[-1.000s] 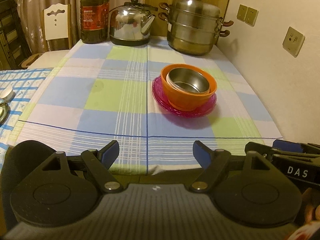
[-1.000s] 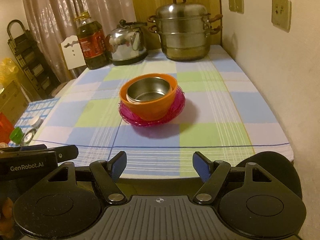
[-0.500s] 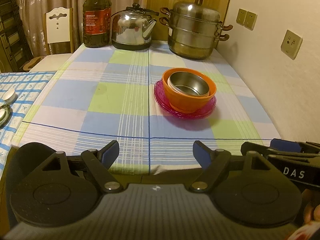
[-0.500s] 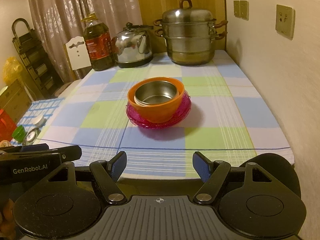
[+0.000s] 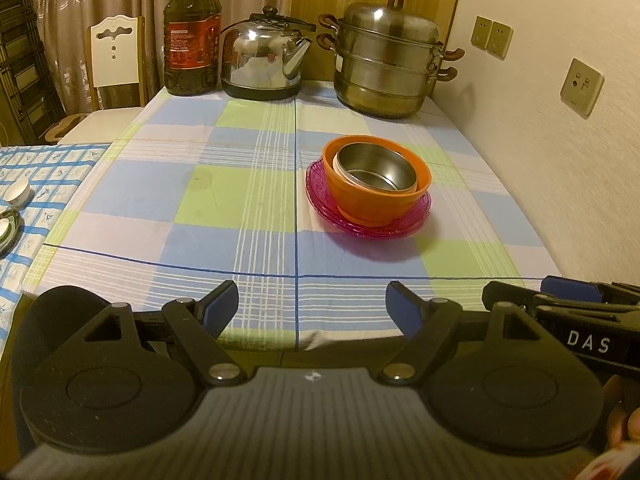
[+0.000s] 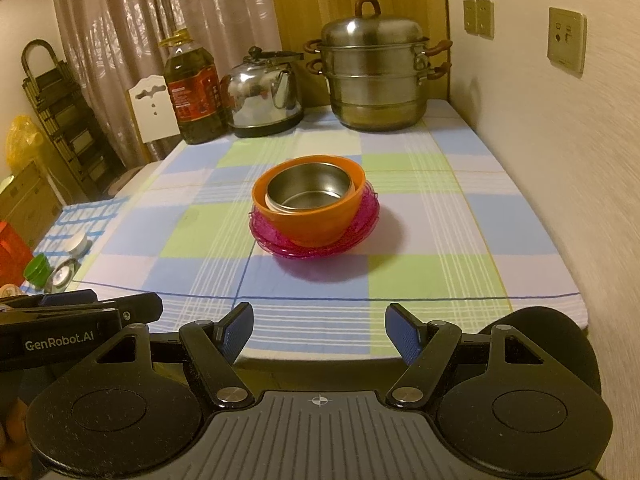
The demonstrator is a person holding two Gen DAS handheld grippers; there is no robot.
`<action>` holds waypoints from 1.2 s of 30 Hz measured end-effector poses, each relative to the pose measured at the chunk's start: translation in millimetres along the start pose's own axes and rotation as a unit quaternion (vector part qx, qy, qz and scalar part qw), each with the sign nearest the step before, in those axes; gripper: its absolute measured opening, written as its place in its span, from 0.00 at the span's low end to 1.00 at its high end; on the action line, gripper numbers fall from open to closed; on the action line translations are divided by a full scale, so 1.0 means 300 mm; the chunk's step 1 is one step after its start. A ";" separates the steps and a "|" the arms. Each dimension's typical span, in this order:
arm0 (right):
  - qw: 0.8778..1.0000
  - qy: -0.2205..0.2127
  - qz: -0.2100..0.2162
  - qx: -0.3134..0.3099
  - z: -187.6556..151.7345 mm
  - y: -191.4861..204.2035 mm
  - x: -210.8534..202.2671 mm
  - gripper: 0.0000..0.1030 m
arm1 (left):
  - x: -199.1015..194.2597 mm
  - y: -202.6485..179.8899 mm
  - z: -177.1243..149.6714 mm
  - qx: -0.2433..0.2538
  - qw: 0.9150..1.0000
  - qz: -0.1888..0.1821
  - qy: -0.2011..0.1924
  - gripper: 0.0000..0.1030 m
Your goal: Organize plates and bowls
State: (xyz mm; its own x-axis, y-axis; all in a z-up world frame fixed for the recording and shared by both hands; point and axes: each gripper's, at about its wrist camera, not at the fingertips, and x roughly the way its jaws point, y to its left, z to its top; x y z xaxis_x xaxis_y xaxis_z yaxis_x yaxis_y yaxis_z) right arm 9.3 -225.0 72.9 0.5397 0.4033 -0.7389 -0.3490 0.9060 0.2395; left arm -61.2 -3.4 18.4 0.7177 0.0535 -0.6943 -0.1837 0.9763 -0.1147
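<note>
My left gripper (image 5: pixel 312 308) and right gripper (image 6: pixel 320 330) hang at the near edge of a checked tablecloth (image 5: pixel 224 200), both with fingers spread wide and nothing between them. The task's things sit nested together: a steel bowl (image 6: pixel 310 192) inside an orange bowl (image 6: pixel 310 212), which rests on a stack of pink plates (image 6: pixel 316 246). From my left hand the stack lies at about one o'clock, well apart from the fingertips; from my right hand it lies near twelve o'clock. A steamer pot (image 6: pixel 374 68), a kettle (image 6: pixel 264 94) and an oil bottle (image 6: pixel 194 88) line the far end of the table.

The stack looks finished, in my judgement, so the risk lies in any further reach. The steel bowl sits tilted in the orange one, and a bump on its rim could rock it loose with a clatter. The plates look thin and slick, and a pinch on their edge could slide the whole stack along the cloth. A gripper that catches the overhanging cloth could drag everything with it.

Against the frame a second ago, the far wall and pots sit lower in both views and the stack looks a little farther off. My fingers stand as wide as they did then.
</note>
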 end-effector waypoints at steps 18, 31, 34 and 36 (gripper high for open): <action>1.000 -0.003 0.002 -0.001 0.001 0.004 -0.004 0.71 | 0.001 -0.001 0.002 0.000 1.000 0.001 -0.003 0.77; 1.000 -0.003 0.002 -0.002 0.001 0.006 -0.006 0.71 | -0.006 -0.002 0.004 -0.002 1.000 0.002 -0.005 0.77; 1.000 -0.004 0.002 -0.001 0.002 0.008 -0.006 0.71 | -0.006 -0.001 0.006 -0.002 1.000 0.002 -0.005 0.77; 1.000 -0.004 0.002 -0.001 0.002 0.007 -0.006 0.71 | -0.006 -0.001 0.004 -0.001 1.000 0.002 -0.006 0.77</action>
State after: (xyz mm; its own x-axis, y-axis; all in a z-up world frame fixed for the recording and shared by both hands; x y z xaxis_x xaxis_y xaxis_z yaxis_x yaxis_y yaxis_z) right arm 8.0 -223.8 74.9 0.5442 0.4078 -0.7332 -0.3533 0.9040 0.2406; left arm -61.6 -3.4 20.5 0.7248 0.0590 -0.6864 -0.1879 0.9755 -0.1146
